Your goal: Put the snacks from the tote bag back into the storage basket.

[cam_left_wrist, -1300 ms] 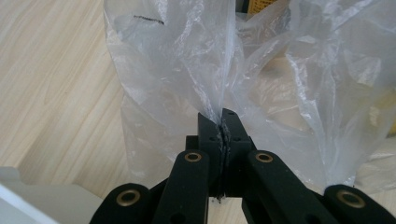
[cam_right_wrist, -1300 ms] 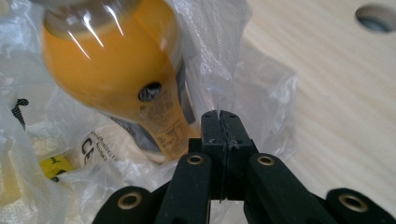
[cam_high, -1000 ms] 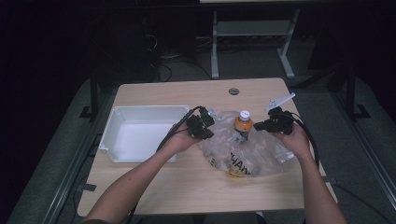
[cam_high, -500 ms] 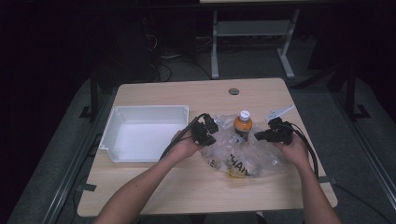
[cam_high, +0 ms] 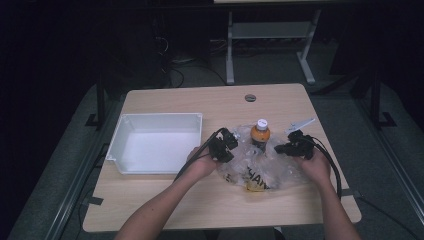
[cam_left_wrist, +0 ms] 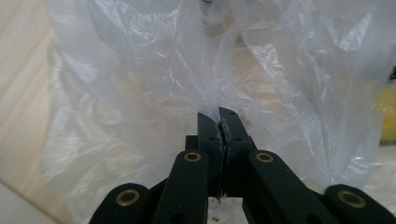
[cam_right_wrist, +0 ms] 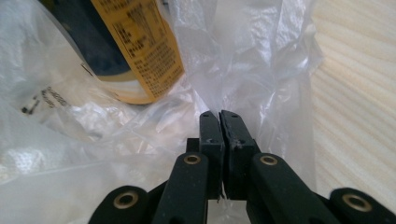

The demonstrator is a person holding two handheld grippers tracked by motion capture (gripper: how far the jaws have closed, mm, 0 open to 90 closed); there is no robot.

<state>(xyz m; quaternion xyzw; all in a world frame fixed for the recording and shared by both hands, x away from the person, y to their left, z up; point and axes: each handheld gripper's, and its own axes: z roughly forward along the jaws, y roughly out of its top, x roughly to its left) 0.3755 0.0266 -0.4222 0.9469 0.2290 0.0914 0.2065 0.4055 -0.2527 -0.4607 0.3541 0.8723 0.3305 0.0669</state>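
Desk (cam_high: pixel 165 200): light wood, I see it from above, my forearms come in from the bottom edge. White tray (cam_high: pixel 125 142) sits on the desk's left half, just left of my left hand, apart from the bag.

Clear plastic bag (cam_high: pixel 260 167) lies crumpled on the desk's right half between my two hands; dark print on its front, something yellow at its near edge. In the left tool view the bag's film (cam_left_wrist: pixel 154 84) rises in folds ahead of the jaws, wood grain showing through at left. In the right tool view the film (cam_right_wrist: pixel 261 60) bunches up the same way, bare desk (cam_right_wrist: pixel 359 93) at the right.

Bottle (cam_high: pixel 260 134), orange with a white cap, stands upright inside the bag at its far side, between the tools. In the right tool view its yellow and dark label (cam_right_wrist: pixel 135 51) hangs close, up and left of the jaws, behind plastic.

Left tool (cam_high: pixel 225 149) is at the bag's left edge; in its own view (cam_left_wrist: pixel 219 115) the jaws are clamped together with a pinch of bag film caught between them. Right tool (cam_high: pixel 286 148) is at the bag's right edge; in its own view (cam_right_wrist: pixel 219 115) jaws are likewise pressed together on a fold of the bag.
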